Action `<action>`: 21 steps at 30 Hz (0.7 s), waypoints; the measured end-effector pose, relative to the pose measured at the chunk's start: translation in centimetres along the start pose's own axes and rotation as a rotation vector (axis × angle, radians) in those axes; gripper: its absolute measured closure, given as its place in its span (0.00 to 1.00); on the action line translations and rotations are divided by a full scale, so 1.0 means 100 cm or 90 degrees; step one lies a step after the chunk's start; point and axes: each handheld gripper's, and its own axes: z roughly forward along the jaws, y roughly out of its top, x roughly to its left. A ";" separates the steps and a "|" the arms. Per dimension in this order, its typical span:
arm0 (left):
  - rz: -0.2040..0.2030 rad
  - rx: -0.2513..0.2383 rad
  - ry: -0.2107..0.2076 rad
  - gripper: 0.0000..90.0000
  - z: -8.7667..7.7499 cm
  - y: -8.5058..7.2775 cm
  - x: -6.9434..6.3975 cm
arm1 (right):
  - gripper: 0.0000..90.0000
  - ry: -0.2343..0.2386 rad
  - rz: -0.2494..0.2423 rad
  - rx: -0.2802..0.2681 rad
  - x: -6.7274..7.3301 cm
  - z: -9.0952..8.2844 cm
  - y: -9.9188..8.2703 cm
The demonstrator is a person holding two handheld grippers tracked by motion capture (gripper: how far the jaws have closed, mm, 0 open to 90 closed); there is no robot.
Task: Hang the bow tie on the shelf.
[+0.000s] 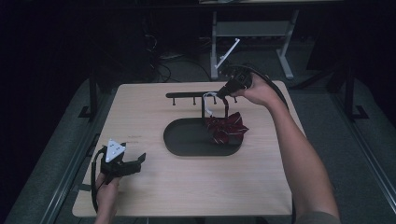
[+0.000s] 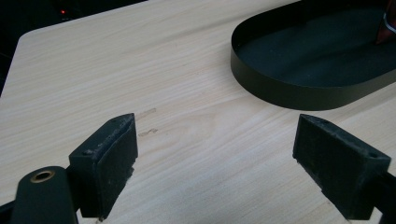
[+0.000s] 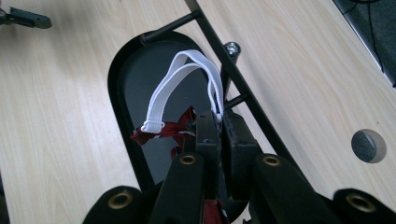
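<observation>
Over on the far right, the right gripper [image 1: 227,89] has its jaws clamped tight on the white elastic strap [image 3: 175,84] of the dark red striped bow tie [image 1: 227,127]. The bow hangs at the right end of the black oval metal tray [image 1: 187,142], and the strap loops up beside the black hook rack [image 1: 187,95] that rises from that tray. Near left, the left gripper [image 1: 135,161] rests low over the light wooden table [image 1: 187,186], jaws wide apart with nothing between them.

The peg rack [image 1: 201,96] and tray [image 1: 187,140] block mid-table; the near wood seems open.
</observation>
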 end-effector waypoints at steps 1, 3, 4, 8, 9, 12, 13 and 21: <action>0.001 -0.001 0.000 0.15 0.000 0.000 0.000 | 0.95 0.000 0.002 0.000 -0.001 0.000 0.000; 0.002 -0.001 0.000 0.15 0.000 0.000 0.000 | 0.95 0.001 0.004 0.002 -0.001 0.001 0.000; 0.002 -0.001 0.000 0.15 0.000 0.000 0.001 | 0.95 0.001 0.007 0.001 -0.003 0.002 -0.001; 0.001 -0.002 -0.001 0.15 0.000 0.000 0.001 | 0.94 -0.002 0.006 0.003 -0.004 0.003 0.000; 0.001 -0.001 -0.001 0.15 0.000 0.000 0.000 | 0.94 -0.001 0.007 0.002 -0.004 0.003 0.000; 0.000 -0.001 -0.002 0.15 0.000 0.000 0.000 | 0.94 0.000 0.009 0.000 -0.005 0.003 0.000; 0.001 0.000 -0.002 0.15 0.000 0.000 0.000 | 0.94 -0.002 0.010 0.002 -0.005 0.003 -0.001; 0.001 -0.003 -0.001 0.15 0.000 0.000 0.001 | 0.94 -0.008 0.016 0.013 -0.008 0.005 -0.002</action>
